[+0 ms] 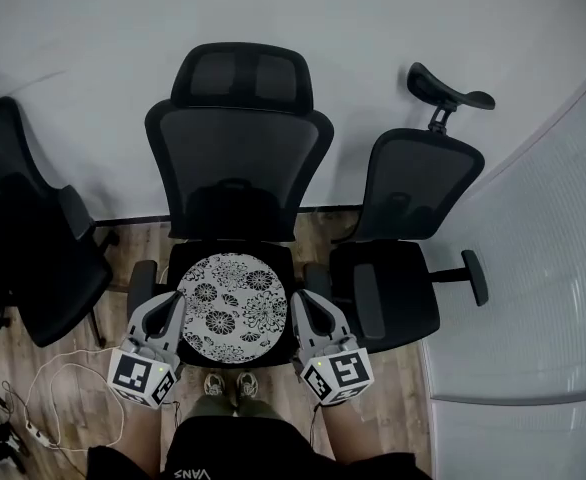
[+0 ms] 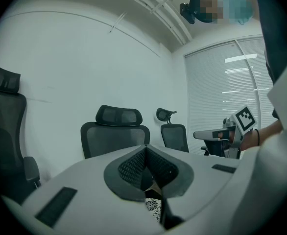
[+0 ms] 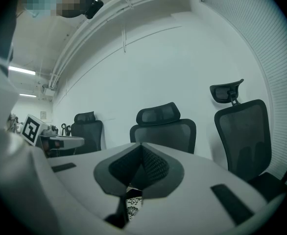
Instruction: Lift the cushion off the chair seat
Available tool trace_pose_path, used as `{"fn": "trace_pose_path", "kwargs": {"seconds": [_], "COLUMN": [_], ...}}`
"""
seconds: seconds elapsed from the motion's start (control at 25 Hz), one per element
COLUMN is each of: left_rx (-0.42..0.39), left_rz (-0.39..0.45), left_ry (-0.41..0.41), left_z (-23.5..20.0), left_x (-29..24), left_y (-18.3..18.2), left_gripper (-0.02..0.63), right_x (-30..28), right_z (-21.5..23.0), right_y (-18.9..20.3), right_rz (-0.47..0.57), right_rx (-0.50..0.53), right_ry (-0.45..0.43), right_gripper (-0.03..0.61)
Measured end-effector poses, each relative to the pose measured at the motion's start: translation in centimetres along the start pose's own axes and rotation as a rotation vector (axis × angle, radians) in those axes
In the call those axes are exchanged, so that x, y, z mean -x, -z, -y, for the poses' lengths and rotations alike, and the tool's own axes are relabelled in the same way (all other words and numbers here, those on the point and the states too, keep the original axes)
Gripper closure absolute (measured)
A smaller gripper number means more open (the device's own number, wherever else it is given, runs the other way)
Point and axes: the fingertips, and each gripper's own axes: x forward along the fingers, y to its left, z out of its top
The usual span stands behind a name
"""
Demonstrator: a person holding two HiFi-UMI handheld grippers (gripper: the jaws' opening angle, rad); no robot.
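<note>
Head view: the cushion (image 1: 235,306), round and patterned, lies flat on the chair seat (image 1: 279,258) and covers most of it.

Risk, as we judge it: both grippers are pinched closed and empty. Pushing in like this would only shove the cushion toward the seat's back edge or tip it off one side. We need to open up before going for the rim. An uneven bite on the two sides could also let it fold and slip.

The left gripper (image 1: 166,308) sits at the seat's front-left corner and the right gripper (image 1: 308,306) at its front-right. Each is just beside the cushion's rim; we can't tell if they touch it.

Left gripper view: left gripper (image 2: 147,153) jaws meet tip to tip with nothing between them. A sliver of cushion (image 2: 153,209) shows below the tips, over the seat's front.

Right gripper view: right gripper (image 3: 141,151) is the same, closed and empty. A cushion sliver (image 3: 133,204) shows low under the tips, over the seat's front.
</note>
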Motion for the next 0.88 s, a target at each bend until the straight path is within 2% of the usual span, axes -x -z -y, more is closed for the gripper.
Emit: {"fn": "trace_pose_path", "kwargs": {"seconds": [0.4,0.88], "left_rx": [0.032,0.061], "left_rz": [-0.047,-0.090], "left_ry": [0.017,0.026], "left_z": [-1.8,-3.5], "left_x": [-1.5,-2.8], "left_y": [2.3,6.3], "left_gripper": [0.603,0.603], "right_x": [-1.7,-3.6], "right_z": [0.9,1.4], "right_y": [2.1,6.5], "right_rz": [-0.044,-0.106], "right_rx": [-0.007,-0.030], "right_ry": [0.041,0.060], "right_gripper": [0.563,0.563]}}
